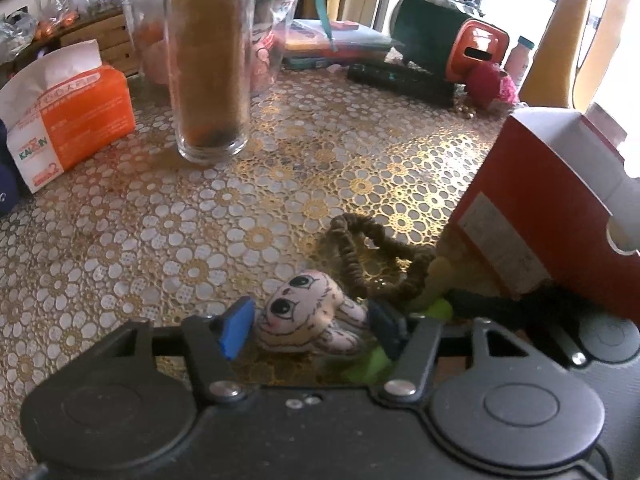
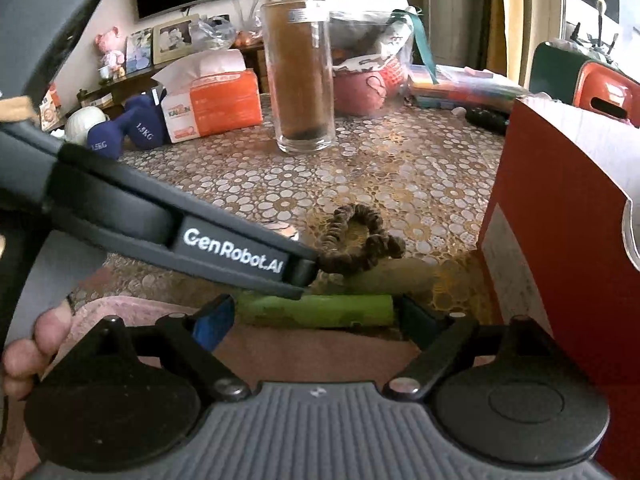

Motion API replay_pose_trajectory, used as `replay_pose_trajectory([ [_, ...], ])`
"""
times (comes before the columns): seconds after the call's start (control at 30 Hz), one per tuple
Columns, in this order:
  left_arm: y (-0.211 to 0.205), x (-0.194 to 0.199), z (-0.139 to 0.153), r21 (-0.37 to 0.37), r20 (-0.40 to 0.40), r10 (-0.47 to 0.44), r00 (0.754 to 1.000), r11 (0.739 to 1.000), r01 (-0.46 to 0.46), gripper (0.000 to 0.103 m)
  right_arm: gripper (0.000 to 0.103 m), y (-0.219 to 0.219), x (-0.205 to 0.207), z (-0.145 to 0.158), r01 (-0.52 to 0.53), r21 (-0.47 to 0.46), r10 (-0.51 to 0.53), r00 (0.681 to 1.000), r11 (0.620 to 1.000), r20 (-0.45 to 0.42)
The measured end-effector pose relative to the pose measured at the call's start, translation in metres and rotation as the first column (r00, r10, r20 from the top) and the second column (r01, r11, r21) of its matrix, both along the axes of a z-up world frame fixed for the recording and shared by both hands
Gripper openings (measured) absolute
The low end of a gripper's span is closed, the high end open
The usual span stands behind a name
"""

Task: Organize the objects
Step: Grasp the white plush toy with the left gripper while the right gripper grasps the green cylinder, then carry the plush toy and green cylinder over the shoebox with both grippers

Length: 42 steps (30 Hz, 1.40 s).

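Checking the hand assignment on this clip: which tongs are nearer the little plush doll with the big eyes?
Left. The left tongs straddle the plush doll, one finger on each side. The right tongs sit around a green tube instead; the doll is not visible in their view.

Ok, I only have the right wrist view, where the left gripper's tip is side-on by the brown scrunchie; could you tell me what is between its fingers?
Observer: A small plush doll with big drawn eyes lies between the blue pads of the left gripper; I cannot tell whether they press on it.
Operator: Thank you. How does the scrunchie lie relative to it?
Observer: The scrunchie lies just beyond the doll, towards the red box.
Operator: Is there anything behind that box that I miss?
Observer: A fluffy pink ball lies further back, beside the green and orange container.
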State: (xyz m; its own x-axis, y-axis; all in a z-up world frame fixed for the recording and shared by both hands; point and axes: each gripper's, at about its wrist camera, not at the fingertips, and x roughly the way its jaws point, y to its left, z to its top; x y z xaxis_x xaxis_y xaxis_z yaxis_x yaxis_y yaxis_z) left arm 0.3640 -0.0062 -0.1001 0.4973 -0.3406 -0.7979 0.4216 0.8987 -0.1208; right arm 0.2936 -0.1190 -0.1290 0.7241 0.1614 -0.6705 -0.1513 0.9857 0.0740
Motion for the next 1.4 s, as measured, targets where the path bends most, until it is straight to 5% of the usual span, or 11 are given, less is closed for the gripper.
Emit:
replay_pose_trajectory([
  [0.6, 0.015, -0.007, 0.013, -0.023, 0.015, 0.047, 0.999, 0.999, -0.047, 0.057, 0.081, 0.001, -0.003, 0.003, -0.011, -0.022, 0.011, 1.0, 1.0, 0.024],
  [1.13, 0.032, -0.079, 0.084, -0.076, 0.073, 0.108, 0.991, 0.992, -0.102, 0.057, 0.081, -0.012, -0.073, 0.082, -0.091, 0.033, 0.09, 0.994, 0.995, 0.056],
  [1.4, 0.006, -0.121, 0.122, -0.087, 0.127, 0.088, 0.988, 0.993, -0.077, 0.057, 0.081, -0.046, -0.119, 0.133, -0.106, 0.046, 0.1, 0.989, 0.993, 0.107],
])
